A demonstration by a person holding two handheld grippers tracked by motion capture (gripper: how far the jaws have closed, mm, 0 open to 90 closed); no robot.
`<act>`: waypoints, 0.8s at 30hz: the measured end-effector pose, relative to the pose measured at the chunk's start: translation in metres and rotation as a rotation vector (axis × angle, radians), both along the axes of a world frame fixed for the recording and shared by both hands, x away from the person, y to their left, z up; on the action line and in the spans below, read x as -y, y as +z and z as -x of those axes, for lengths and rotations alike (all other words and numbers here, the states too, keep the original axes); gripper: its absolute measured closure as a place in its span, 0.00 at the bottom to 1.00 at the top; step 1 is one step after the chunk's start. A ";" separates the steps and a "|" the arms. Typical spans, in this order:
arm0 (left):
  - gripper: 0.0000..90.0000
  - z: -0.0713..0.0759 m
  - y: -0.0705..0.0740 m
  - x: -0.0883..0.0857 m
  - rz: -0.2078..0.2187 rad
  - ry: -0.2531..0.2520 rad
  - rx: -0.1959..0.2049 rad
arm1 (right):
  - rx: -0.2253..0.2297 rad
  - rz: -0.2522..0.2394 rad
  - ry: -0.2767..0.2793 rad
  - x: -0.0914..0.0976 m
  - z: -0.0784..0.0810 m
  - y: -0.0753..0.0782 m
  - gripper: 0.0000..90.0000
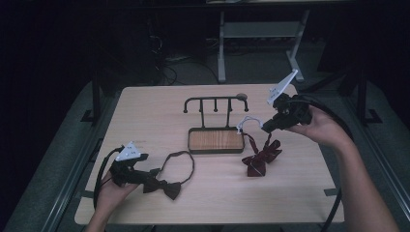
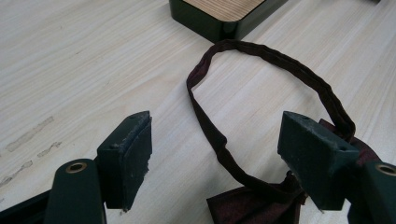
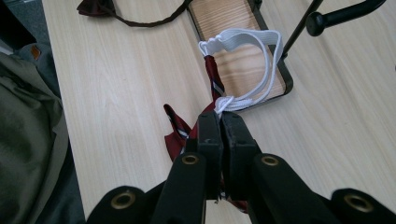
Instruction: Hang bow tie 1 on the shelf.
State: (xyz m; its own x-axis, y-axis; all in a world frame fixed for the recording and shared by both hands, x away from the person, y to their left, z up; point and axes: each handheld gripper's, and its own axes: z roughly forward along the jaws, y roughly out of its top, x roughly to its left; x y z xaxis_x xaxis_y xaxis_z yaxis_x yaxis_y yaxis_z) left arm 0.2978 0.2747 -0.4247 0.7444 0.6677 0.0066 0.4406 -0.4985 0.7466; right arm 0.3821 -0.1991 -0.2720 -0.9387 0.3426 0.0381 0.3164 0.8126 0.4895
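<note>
Forearms come in from the bottom of the high view; left gripper (image 1: 145,175) sits low on the table (image 1: 145,111) at the near left, jaws up against the dark bow tie (image 1: 164,186), whose strap loop lies flat toward the rack. Right gripper (image 1: 266,126) is raised at the right side, tilted down-left, wrist bent, pinching the white elastic loop (image 1: 246,121) of the red striped bow tie (image 1: 261,159); the bow part looks to rest on the table or just off it, hard to tell. Hook rack (image 1: 215,101) on its wooden base (image 1: 215,140) carries nothing, so judging by that, neither tie is hung yet: one is picked up by its loop, the other untouched. Left gripper view: jaws spread wide, nothing clamped, dark bow tie (image 2: 261,205) at the lower edge between and under them, its strap (image 2: 261,56) curving toward the base corner (image 2: 224,18). Right gripper view: jaws pressed together on the knot of the white elastic loop (image 3: 261,51), which stands open above the wooden base (image 3: 233,28), red striped bow tie (image 3: 180,133) dangling below, one hook tip (image 3: 317,21) near at upper right. Left to do, likely: slip that loop over a hook, then the dark tie.
</note>
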 end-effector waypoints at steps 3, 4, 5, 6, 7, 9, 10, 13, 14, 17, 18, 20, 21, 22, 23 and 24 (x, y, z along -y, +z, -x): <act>0.29 0.000 0.000 0.000 -0.001 0.000 0.001 | 0.001 -0.003 0.000 -0.001 -0.003 0.002 0.96; 0.29 0.000 0.000 0.000 0.000 -0.001 0.001 | -0.003 -0.002 -0.003 -0.001 -0.003 0.002 0.96; 0.29 0.000 0.000 0.000 0.002 -0.001 0.001 | 0.001 -0.002 0.000 -0.001 -0.004 0.003 0.96; 0.29 0.000 0.000 0.000 0.003 -0.001 0.001 | 0.001 -0.001 0.000 -0.002 -0.004 0.004 0.96; 0.29 0.000 0.000 0.000 0.003 -0.001 0.000 | 0.002 -0.001 -0.001 -0.002 -0.005 0.005 0.96; 0.29 0.000 0.000 0.000 0.000 -0.001 0.002 | 0.010 -0.007 0.005 -0.003 -0.005 0.007 0.96; 0.29 0.000 0.000 0.000 0.001 -0.001 0.000 | 0.009 -0.007 0.000 -0.003 -0.005 0.008 0.96; 0.29 0.000 0.000 0.000 0.004 0.001 0.000 | 0.013 -0.004 0.000 -0.004 -0.006 0.010 0.96; 0.29 0.000 0.000 0.000 0.004 0.001 0.000 | 0.017 -0.005 -0.001 -0.004 -0.007 0.011 0.96; 0.29 0.000 0.000 0.000 0.007 0.002 -0.004 | 0.021 -0.007 -0.005 -0.005 -0.008 0.013 0.96; 0.29 0.000 0.000 0.000 0.007 0.002 -0.005 | 0.018 -0.006 -0.008 -0.005 -0.009 0.014 0.96; 0.29 0.000 0.000 0.000 -0.003 -0.002 -0.006 | 0.020 -0.006 -0.006 -0.005 -0.011 0.015 0.96; 0.29 0.000 0.000 0.000 -0.001 -0.003 -0.004 | 0.016 -0.007 -0.012 -0.005 -0.012 0.016 0.96; 0.29 0.000 0.000 0.000 -0.002 -0.003 -0.004 | 0.017 -0.006 -0.014 -0.005 -0.013 0.017 0.96; 0.29 0.000 0.001 -0.001 -0.001 -0.003 -0.004 | 0.016 -0.009 -0.015 -0.005 -0.014 0.017 0.96; 0.29 0.000 0.001 -0.001 -0.001 -0.003 -0.005 | 0.015 -0.013 -0.018 -0.005 -0.016 0.018 0.96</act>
State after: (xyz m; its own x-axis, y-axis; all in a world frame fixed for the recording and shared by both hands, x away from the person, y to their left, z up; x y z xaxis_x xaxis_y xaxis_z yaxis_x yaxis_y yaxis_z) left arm 0.2975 0.2755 -0.4240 0.7465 0.6654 0.0031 0.4429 -0.5003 0.7440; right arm 0.3979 -0.1945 -0.2542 -0.9329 0.3589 0.0291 0.3236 0.8002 0.5049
